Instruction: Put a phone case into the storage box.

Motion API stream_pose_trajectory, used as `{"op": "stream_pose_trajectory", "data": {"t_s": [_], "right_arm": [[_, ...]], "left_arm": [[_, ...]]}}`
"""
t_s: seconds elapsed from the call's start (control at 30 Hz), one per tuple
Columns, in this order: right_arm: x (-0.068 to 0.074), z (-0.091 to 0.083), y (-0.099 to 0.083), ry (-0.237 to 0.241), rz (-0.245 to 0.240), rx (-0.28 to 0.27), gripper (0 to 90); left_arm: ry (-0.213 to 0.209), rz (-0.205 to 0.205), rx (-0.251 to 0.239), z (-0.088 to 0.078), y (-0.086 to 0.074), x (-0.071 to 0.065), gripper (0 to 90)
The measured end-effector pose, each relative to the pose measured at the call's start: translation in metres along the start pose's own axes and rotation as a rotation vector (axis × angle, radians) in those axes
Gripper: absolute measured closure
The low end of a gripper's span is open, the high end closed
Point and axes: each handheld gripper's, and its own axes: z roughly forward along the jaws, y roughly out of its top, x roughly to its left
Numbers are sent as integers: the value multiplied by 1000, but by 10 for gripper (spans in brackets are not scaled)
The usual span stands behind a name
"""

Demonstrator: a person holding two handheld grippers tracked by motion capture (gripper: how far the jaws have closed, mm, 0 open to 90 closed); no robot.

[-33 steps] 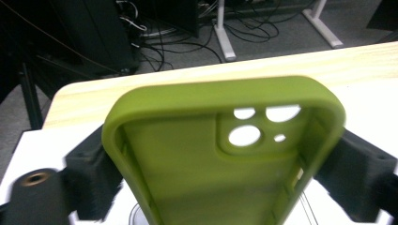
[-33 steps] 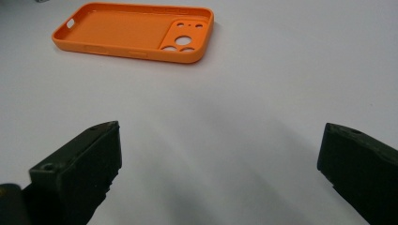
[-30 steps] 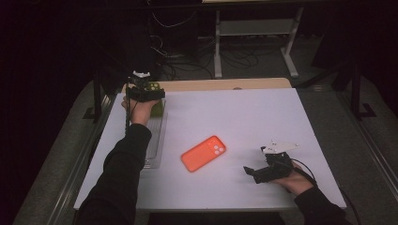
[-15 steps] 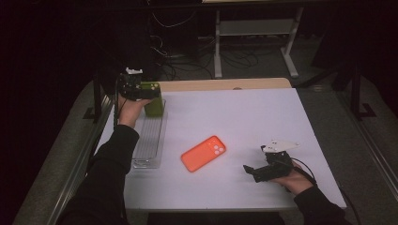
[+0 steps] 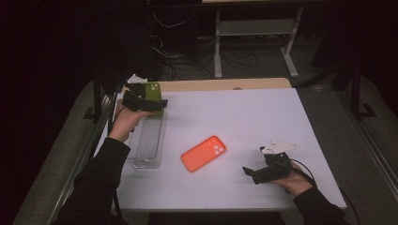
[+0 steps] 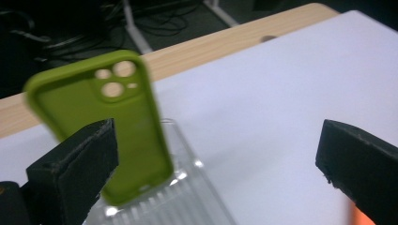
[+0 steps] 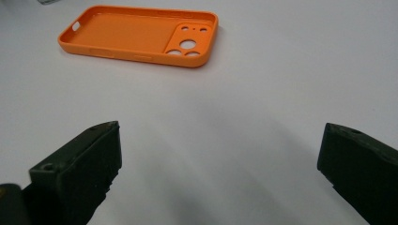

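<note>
Left gripper (image 6: pixel 216 173) beside upright green case (image 6: pixel 105 122)

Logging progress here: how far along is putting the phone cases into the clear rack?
Done: the green case stands upright in the clear rack. In hand: nothing; the left tool sits open beside that case. Left: the orange case lies flat on the table, ahead of the open right tool.

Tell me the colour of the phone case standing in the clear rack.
Green; the phone case shows best in the left gripper view.
</note>
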Motion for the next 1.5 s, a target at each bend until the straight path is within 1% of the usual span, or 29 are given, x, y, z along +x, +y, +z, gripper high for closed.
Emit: {"op": "stream_pose_trajectory", "data": {"t_s": [0.07, 0.13, 0.17, 0.2, 0.27, 0.3, 0.4, 0.43, 0.53, 0.57, 0.6, 0.63, 0.73, 0.8, 0.83, 0.87, 0.97, 1.03, 1.07, 1.13, 1.17, 1.2, 1.23, 1.27, 1.33, 1.37, 1.4, 1.47, 1.5], "right_arm": [[0, 0, 0, -1, 4, -2, 0], [0, 1, 0, -4, -3, 1, 0], [0, 1, 0, -1, 6, 7, 0], [0, 0, 0, 0, 4, 8, 0], [0, 0, 0, -1, 1, 9, 0], [-1, 1, 0, -2, -4, 7, 0], [-1, 1, 0, -4, 1, 7, 0], [-1, 1, 0, -4, 1, 7, 0], [-1, 1, 0, -4, -2, 6, 0], [0, 1, 0, 0, 7, 9, 0], [0, 1, 0, 0, 3, 9, 0], [1, 1, 0, -1, 0, 9, 0], [0, 1, 0, 1, 0, 9, 0], [0, 1, 0, 1, -3, 5, 0], [0, 2, 0, -1, -9, 0, 0], [0, 2, 1, 0, -8, 2, 0], [1, 2, 2, 5, -1, 2, 0], [1, 2, 2, 6, -10, -1, 0], [1, 2, 2, 6, -11, 1, 0], [1, 2, 2, 8, -6, 5, 0], [2, 2, 2, 8, -4, 6, 0], [2, 2, 2, 8, -7, 4, 0], [2, 2, 2, 8, -8, 4, 0], [2, 2, 1, 9, -7, 5, 0], [2, 1, 1, 5, -18, 4, 0], [2, 1, 1, 4, -16, 4, 0], [2, 1, 1, 4, -15, 4, 0], [2, 1, 1, 5, -8, 7, 0], [2, 1, 1, 4, -10, 7, 0]], "left_arm": [[-30, 20, -5, -2, -1, -6, 0], [-52, 26, -12, -4, -2, -13, 0], [-64, 33, -21, -4, -3, -17, 0], [-73, 50, -14, -6, -4, -20, 0], [-95, 65, -10, -6, -6, -27, 0], [-108, 60, -18, -6, -8, -31, 0], [-138, 80, -6, -5, -13, -41, 18], [-149, 72, -6, -5, -15, -46, 21], [-174, 85, -16, -5, -20, -57, 66], [-186, 91, -15, -5, -21, -60, 92], [-193, 93, -20, -5, -22, -64, 128], [-200, 94, -15, -4, -24, -68, 139], [-238, 115, 13, -1, -28, -76, 203], [-261, 111, 25, 2, -32, -83, 284], [-267, 120, 36, 4, -33, -87, 328], [-274, 142, 50, 5, -34, -89, 373], [-307, 147, 66, 7, -39, -98, 488], [-324, 135, 81, 9, -43, -104, 562], [-328, 147, 89, 10, -44, -106, 591], [-326, 152, 98, 12, -48, -111, 669], [-331, 145, 105, 13, -51, -114, 702], [-336, 161, 115, 13, -53, -116, 734], [-341, 164, 122, 14, -55, -119, 759], [-342, 182, 130, 15, -57, -120, 801], [-355, 175, 141, 16, -61, -125, 866], [-359, 182, 145, 16, -63, -127, 892], [-365, 188, 156, 17, -64, -130, 894], [-363, 222, 186, 20, -68, -134, 895], [-363, 225, 199, 22, -71, -137, 896]]}}
